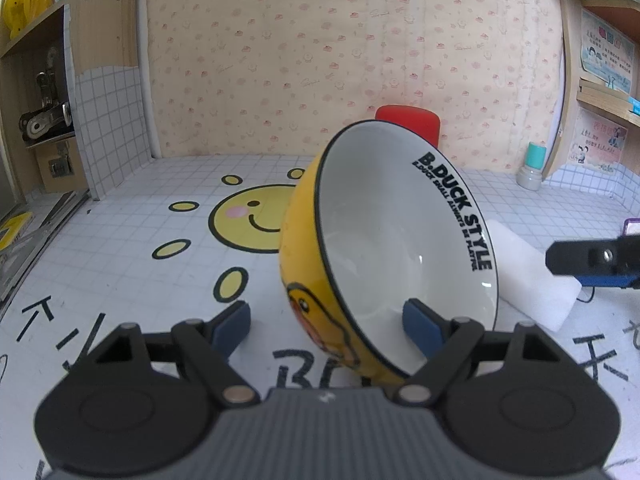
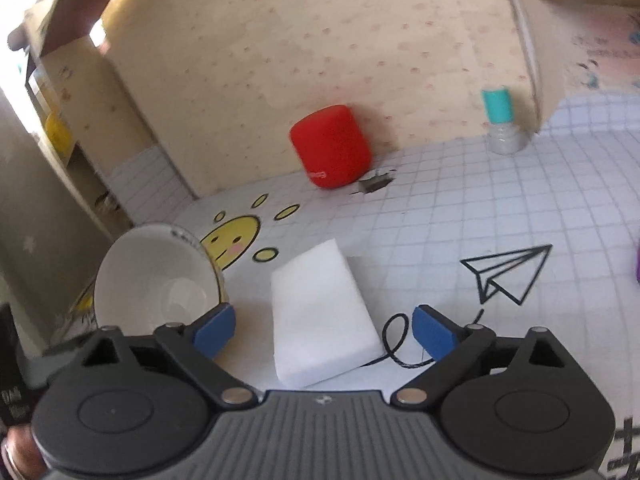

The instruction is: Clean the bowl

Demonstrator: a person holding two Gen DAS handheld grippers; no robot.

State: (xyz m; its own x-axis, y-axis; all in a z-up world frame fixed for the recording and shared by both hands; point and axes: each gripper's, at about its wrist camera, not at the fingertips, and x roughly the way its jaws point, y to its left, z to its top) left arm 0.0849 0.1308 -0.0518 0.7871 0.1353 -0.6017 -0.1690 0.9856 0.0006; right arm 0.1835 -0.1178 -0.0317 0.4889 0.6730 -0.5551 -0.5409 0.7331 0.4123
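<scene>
A yellow duck bowl (image 1: 384, 248) with a white inside and black lettering is tipped on its side, its opening facing right. My left gripper (image 1: 326, 326) is wide open around its lower rim, one blue pad inside the bowl and one well left of it, not squeezing. The bowl also shows in the right wrist view (image 2: 156, 280), at the left. A white sponge block (image 2: 320, 316) lies flat on the table between the open fingers of my right gripper (image 2: 324, 332). It also shows in the left wrist view (image 1: 532, 280), behind the bowl. The right gripper's finger (image 1: 592, 260) shows at the right edge.
A red cylinder (image 2: 332, 146) stands at the back wall. A small teal-capped bottle (image 2: 502, 122) stands at the back right. Wooden shelves (image 1: 36, 80) flank the table on the left, and more shelves (image 1: 600, 92) on the right. The table cover (image 2: 480, 208) is a white grid with drawings.
</scene>
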